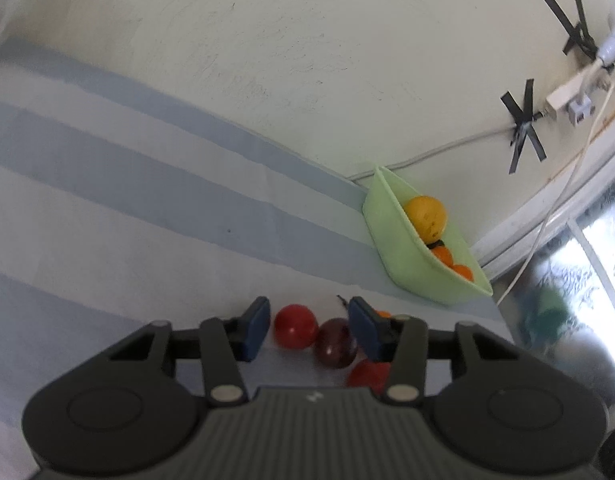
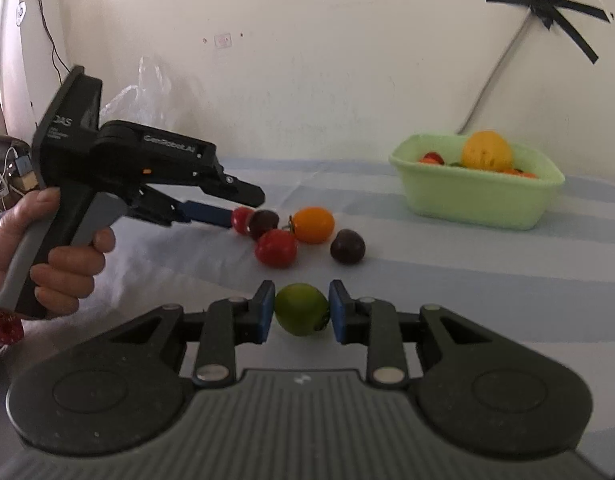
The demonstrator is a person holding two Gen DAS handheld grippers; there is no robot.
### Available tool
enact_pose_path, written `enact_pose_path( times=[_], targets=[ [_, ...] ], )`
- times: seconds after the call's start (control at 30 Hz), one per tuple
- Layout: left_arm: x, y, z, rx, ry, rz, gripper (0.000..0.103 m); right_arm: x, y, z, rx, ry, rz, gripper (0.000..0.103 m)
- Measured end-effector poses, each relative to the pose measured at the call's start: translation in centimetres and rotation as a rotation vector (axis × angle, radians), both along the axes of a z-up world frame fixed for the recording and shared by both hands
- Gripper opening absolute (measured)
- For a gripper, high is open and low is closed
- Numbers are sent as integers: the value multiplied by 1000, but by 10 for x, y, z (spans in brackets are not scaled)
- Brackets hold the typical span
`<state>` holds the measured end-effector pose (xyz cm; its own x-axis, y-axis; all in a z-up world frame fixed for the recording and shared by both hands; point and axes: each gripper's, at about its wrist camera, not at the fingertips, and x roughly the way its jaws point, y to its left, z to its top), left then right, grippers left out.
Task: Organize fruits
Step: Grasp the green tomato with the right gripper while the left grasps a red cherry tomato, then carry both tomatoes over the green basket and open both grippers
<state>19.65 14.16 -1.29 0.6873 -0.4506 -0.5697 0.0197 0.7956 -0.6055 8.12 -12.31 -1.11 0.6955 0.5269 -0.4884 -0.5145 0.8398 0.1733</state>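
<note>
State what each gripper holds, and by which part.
The right gripper clamps the green fruit across its two sides. The left gripper holds nothing; it is open around a red fruit and a dark plum.

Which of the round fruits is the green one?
The green fruit, sitting between the right gripper's blue fingers. The fruits loose on the cloth are red, dark purple or orange; it is the only green one.

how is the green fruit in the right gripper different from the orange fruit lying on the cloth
The green fruit sits between the blue pads of the right gripper; the orange fruit lies loose on the striped cloth, untouched by either gripper. The green fruit is alone near the camera; the orange one sits beside a red fruit. Colour differs too. Both are round and outside the green tub.
</note>
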Motion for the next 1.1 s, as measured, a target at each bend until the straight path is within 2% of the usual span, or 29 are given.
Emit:
enact_pose_path(
  times=[0.17, 0.2, 0.23, 0.33, 0.5, 0.63, 0.73, 0.77, 0.93, 1.07, 1.1],
  targets=[
    [-4, -11, -1, -7, -12, 1, 40, 7, -5, -2, 38, 30, -14, 33],
    [-6, -10, -1, -8, -11, 6, 36, 8, -7, -2, 52, 34, -21, 33],
    [-7, -10, -2, -9, -5, 14, 18, 9, -8, -1, 62, 38, -28, 33],
    [-16, -3, -3, -53, 0, 34, 18, 8, -8, -1, 65, 37, -36, 33],
    [-37, -3, -1, -45, -12, 34, 18, 7, -5, -1, 53, 32, -21, 33],
    [-49, -15, 5, 25, -38, -17, 17, 11, -5, -2, 52, 42, -21, 34],
    [-54, -25, 9, 101, -60, -34, 19, 13, -5, -2, 42, 48, -25, 44],
    [-55, -27, 10, 120, -66, -41, 19, 12, -5, -2, 38, 47, -27, 44],
    [-59, -45, 15, 219, -94, -75, 31, 11, -3, -3, 14, 43, -29, 44],
    [-60, -56, 12, 301, -105, -92, 30, 11, 0, -4, -2, 48, -15, 44],
    [-61, -58, 11, 320, -106, -89, 24, 11, 1, -4, -8, 48, -11, 44]
  ],
)
